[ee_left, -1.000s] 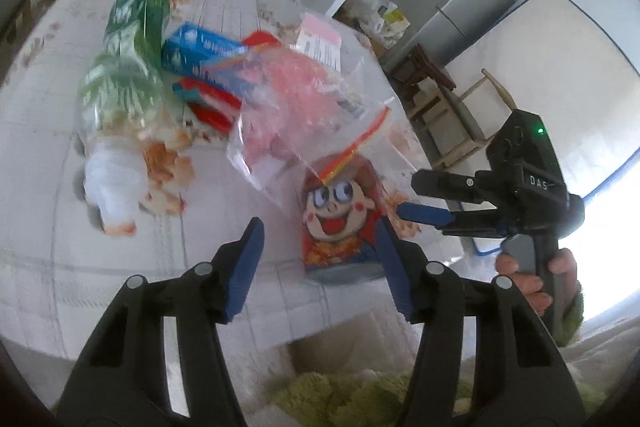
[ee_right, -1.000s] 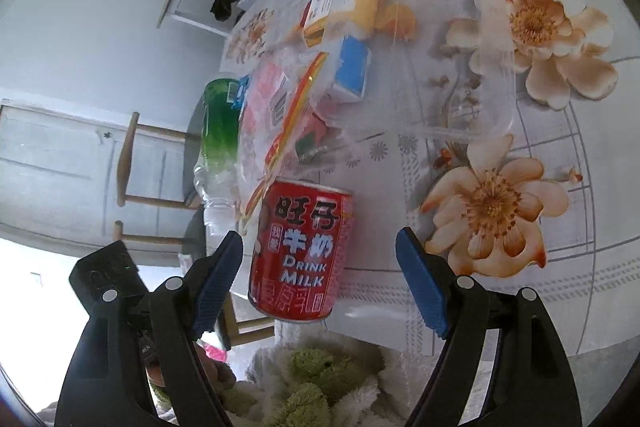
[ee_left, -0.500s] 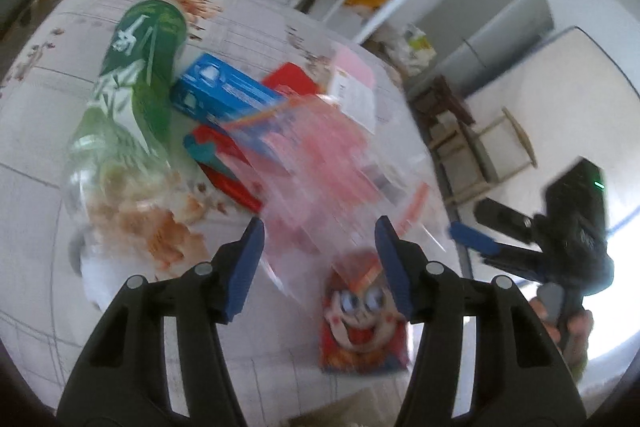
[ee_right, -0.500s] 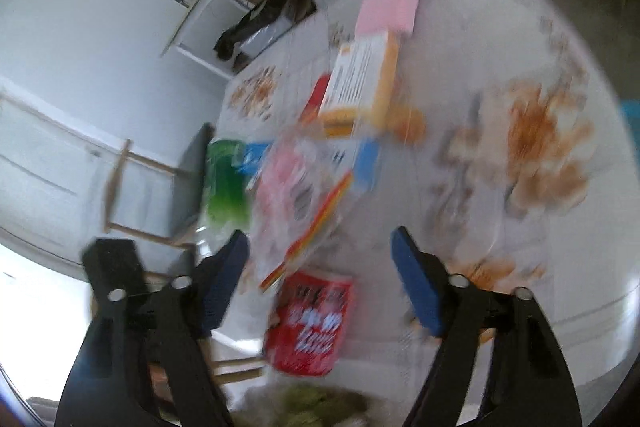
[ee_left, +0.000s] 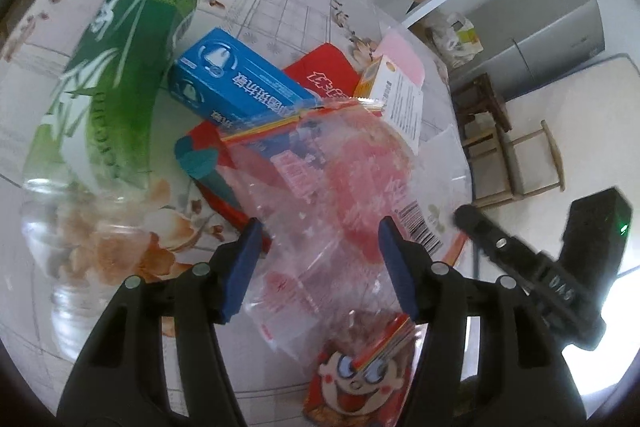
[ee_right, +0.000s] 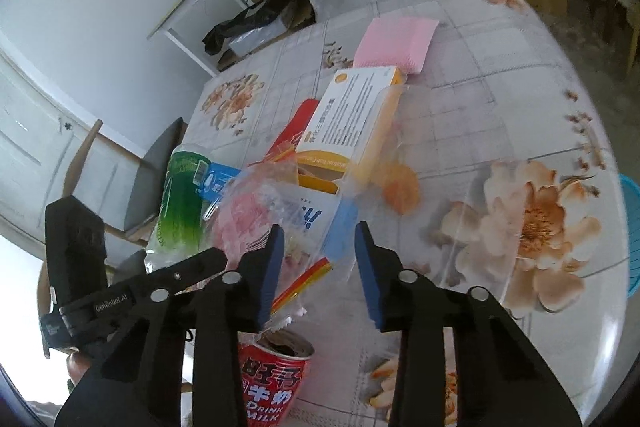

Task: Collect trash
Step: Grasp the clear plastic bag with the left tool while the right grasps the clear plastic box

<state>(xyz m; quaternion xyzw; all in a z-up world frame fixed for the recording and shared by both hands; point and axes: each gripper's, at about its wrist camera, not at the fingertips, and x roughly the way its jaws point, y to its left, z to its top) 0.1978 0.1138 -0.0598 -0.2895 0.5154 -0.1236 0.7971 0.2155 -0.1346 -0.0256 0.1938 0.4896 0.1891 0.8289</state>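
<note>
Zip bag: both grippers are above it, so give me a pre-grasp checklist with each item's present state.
1. Left gripper jaws open: ok.
2. Right gripper jaws open: ok.
3. Zip bag between the left jaws: ok.
4. Bag mouth open to take trash: cannot tell.
5. Bag free of other things: not ok, it lies over the blue box and the milk can.
6. Jaws touching the bag: cannot tell.

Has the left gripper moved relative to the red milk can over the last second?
Yes. The left gripper has advanced over the table; the red milk can, earlier between its fingertips, now sits behind them, with the clear zip bag ahead.
</note>
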